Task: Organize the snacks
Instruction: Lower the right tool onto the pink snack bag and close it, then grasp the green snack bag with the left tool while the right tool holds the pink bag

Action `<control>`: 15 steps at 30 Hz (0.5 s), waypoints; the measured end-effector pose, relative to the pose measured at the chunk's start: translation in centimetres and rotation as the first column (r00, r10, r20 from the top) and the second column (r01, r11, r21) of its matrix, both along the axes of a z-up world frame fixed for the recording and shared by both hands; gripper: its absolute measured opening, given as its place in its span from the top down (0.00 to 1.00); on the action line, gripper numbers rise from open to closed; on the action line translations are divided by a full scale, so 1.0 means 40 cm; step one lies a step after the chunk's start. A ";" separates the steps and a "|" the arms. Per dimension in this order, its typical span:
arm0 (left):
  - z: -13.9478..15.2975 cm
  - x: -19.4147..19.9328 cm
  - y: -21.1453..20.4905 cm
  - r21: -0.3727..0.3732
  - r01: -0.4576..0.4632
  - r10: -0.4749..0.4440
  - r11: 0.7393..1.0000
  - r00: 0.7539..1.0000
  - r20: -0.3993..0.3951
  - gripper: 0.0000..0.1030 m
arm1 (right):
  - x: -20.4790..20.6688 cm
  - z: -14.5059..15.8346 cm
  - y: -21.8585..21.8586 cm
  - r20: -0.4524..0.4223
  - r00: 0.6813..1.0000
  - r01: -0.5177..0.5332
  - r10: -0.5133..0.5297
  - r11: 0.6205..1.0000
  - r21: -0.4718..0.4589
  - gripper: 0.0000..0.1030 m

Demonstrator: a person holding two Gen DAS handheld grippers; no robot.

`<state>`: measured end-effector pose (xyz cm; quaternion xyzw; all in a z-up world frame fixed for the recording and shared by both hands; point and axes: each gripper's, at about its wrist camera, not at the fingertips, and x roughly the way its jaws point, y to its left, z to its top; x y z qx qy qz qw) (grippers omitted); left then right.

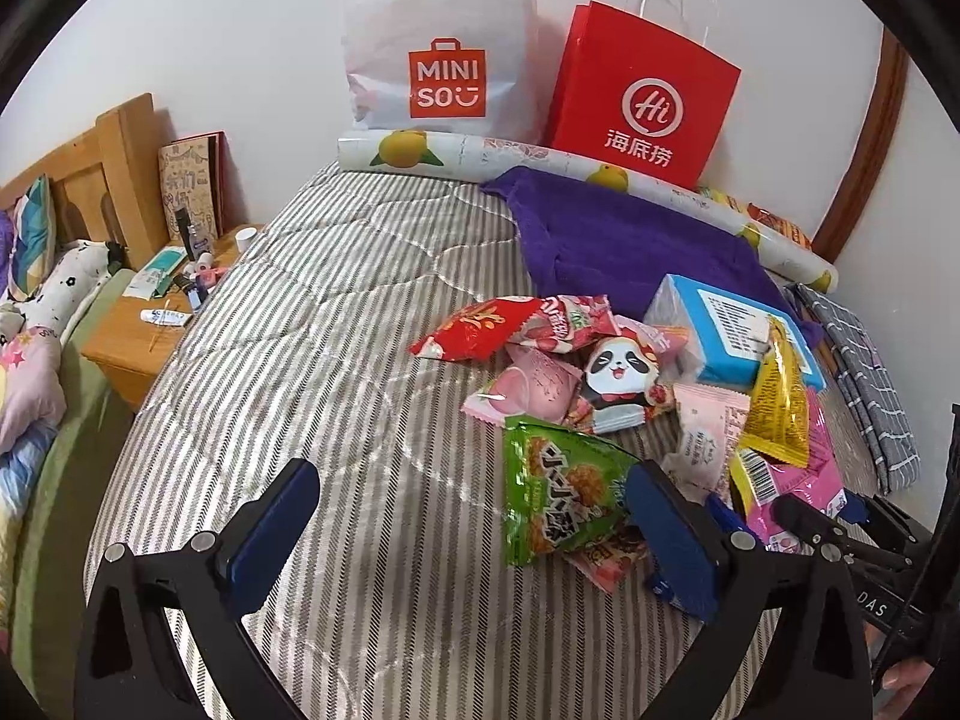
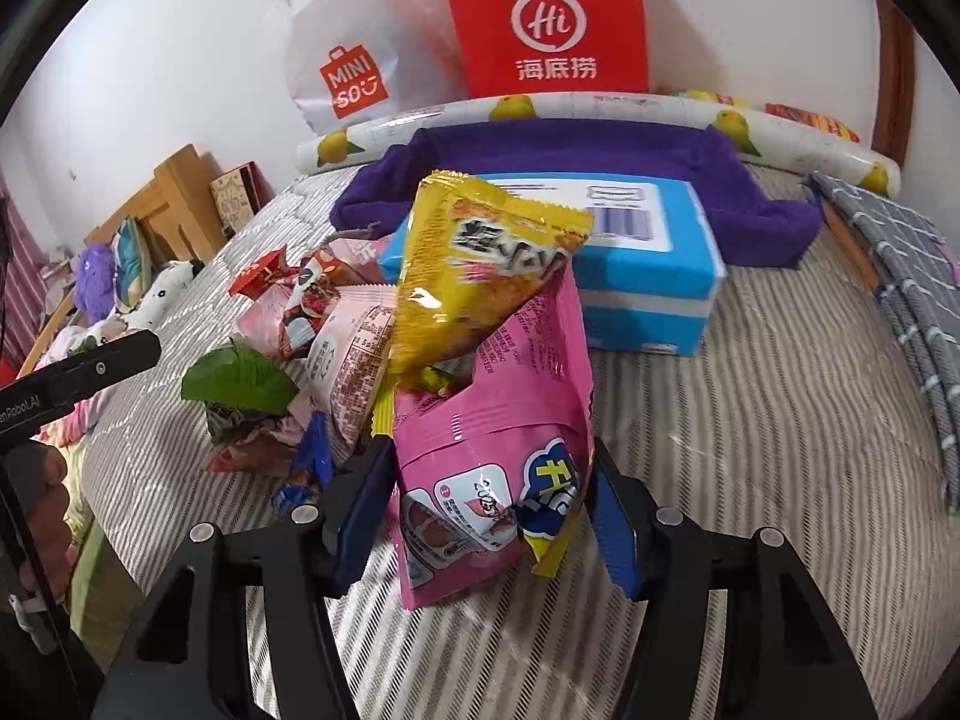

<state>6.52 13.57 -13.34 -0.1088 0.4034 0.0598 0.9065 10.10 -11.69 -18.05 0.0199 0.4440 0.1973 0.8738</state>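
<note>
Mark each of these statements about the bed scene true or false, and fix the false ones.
1. The pink snack bag lies between the right gripper's fingers. True.
2. The left gripper grips the green snack bag. False: its jaws stand open over the striped quilt, with the green bag by one finger.
3. The red paper bag stands against the wall. True.
4. The blue box rests on a wooden nightstand. False: it lies on the bed, beside the purple towel.
</note>
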 end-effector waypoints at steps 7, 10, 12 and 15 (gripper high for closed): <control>-0.006 0.014 -0.038 -0.044 0.057 -0.057 0.997 0.998 0.002 0.00 | -0.027 0.007 -0.062 -0.011 0.998 0.058 -0.058 0.998 -0.020 0.40; -0.020 0.038 -0.055 -0.054 0.072 -0.073 0.996 0.997 -0.016 0.00 | -0.044 0.011 -0.086 -0.016 0.998 0.066 -0.066 0.998 -0.010 0.40; -0.034 0.059 -0.066 -0.055 0.077 -0.079 0.996 0.996 -0.036 0.00 | -0.055 0.015 -0.098 -0.009 0.998 0.065 -0.065 0.998 -0.011 0.40; -0.055 0.083 -0.077 -0.049 0.079 -0.082 0.996 0.995 -0.063 0.00 | -0.066 0.021 -0.113 -0.002 0.997 0.073 -0.073 0.997 -0.019 0.40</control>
